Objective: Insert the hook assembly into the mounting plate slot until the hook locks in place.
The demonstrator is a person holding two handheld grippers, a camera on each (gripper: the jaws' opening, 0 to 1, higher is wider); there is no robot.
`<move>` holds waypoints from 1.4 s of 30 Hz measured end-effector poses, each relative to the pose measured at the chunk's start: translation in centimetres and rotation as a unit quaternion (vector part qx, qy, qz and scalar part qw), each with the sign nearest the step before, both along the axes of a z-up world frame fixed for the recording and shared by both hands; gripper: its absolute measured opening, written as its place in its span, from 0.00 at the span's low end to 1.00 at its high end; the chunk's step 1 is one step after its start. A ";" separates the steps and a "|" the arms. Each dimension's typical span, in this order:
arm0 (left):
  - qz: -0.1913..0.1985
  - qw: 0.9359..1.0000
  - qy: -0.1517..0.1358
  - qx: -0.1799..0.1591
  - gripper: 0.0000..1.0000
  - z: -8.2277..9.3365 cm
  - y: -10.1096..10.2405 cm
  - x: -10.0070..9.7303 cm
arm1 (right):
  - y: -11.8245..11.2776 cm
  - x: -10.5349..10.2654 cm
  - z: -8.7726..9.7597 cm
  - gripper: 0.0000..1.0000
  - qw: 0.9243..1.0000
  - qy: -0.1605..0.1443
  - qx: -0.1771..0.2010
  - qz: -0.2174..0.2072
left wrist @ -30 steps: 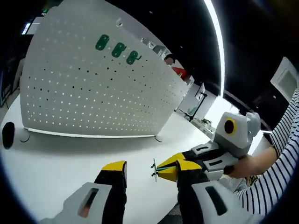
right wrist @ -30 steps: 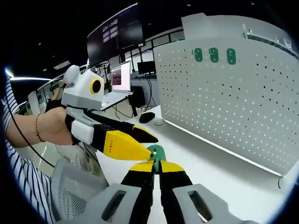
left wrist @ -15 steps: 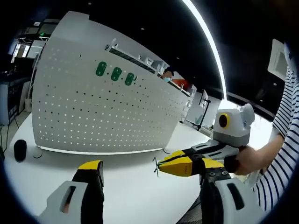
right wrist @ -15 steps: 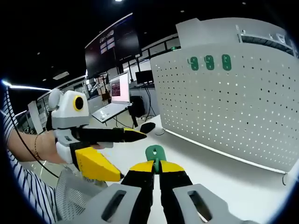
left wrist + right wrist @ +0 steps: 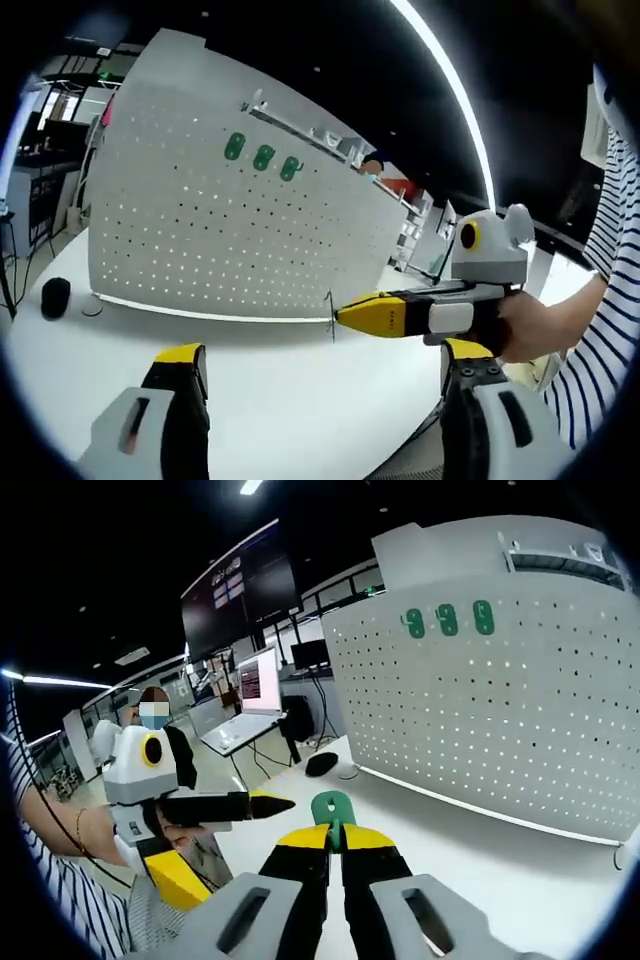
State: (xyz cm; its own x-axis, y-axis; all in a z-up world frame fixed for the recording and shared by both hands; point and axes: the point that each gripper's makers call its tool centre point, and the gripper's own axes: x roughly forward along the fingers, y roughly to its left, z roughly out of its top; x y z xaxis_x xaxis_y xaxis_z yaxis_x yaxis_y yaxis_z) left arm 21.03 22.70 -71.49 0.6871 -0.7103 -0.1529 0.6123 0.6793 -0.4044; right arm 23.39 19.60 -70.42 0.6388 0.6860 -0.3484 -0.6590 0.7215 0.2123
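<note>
My right gripper (image 5: 335,836) is shut on the green hook assembly (image 5: 333,807), whose green head sticks up above the yellow tips. In the left gripper view that right gripper (image 5: 342,313) reaches in from the right, with the hook's thin metal wire (image 5: 331,316) at its tip. The white perforated mounting plate (image 5: 220,240) stands upright on the table beyond, with three green hooks (image 5: 262,157) high on it. The plate (image 5: 490,720) and the green hooks (image 5: 447,620) also face the right gripper. My left gripper (image 5: 325,368) is wide open and holds nothing; it shows at the left as the left gripper (image 5: 245,852), apart from the hook.
The white table (image 5: 280,380) runs in front of the plate. A black mouse (image 5: 56,297) lies left of the plate's foot, and the mouse (image 5: 322,763) lies near a laptop (image 5: 245,730). A person (image 5: 158,730) stands behind. A striped sleeve (image 5: 600,330) is at the right.
My left gripper has opened wider and drawn back from the hook, to the left of my right gripper. The right gripper keeps its hold on the hook; both views have shifted.
</note>
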 end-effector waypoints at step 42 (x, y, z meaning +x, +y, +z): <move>0.077 0.983 -0.088 0.141 1.00 -1.8 2.6 0.9 | -1.7 2.1 2.0 0.01 0.993 -0.076 -0.007 -0.087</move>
State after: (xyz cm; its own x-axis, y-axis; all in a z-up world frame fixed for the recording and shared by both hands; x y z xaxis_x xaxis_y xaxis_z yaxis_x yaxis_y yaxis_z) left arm 21.91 25.29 -73.26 0.8165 -0.5423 -0.1983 0.5370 0.8394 -0.0845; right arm 25.45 17.91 -68.42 0.7936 0.5553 -0.2487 -0.5468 0.8301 0.1088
